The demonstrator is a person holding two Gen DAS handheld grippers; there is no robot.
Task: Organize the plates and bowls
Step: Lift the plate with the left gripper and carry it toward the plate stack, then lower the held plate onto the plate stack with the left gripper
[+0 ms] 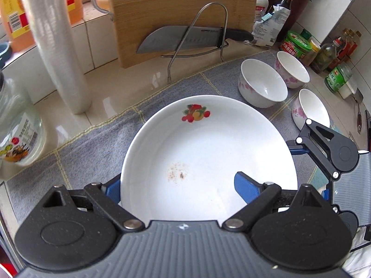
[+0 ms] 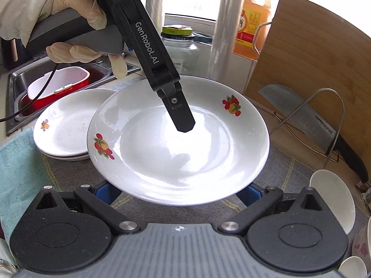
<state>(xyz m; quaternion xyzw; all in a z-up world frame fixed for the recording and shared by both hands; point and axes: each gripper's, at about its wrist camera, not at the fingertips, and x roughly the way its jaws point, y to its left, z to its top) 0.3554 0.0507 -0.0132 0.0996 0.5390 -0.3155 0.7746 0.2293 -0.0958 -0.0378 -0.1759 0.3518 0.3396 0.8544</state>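
A white plate with fruit prints (image 1: 208, 153) is lifted above the grey cloth. My left gripper (image 1: 180, 190) is shut on its near rim: one blue finger (image 1: 245, 187) lies on top, the other sits under the rim. In the right wrist view the same plate (image 2: 162, 153) hangs tilted, with the left gripper's upper finger (image 2: 183, 118) on its inside. My right gripper (image 2: 178, 194) is open, its blue fingers below the plate's near edge. A stack of white plates (image 2: 62, 134) lies to the left. Three white bowls with pink flowers (image 1: 262, 83) stand at the right.
A bamboo cutting board (image 1: 180, 14) and a cleaver (image 1: 183, 39) in a wire rack stand behind. A roll of plastic cups (image 1: 58, 46), oil bottles (image 1: 14, 7) and a glass jar (image 1: 18, 134) are at the left. Sauce bottles (image 1: 329, 53) crowd the right. A sink with a red tub (image 2: 58, 85) is far left.
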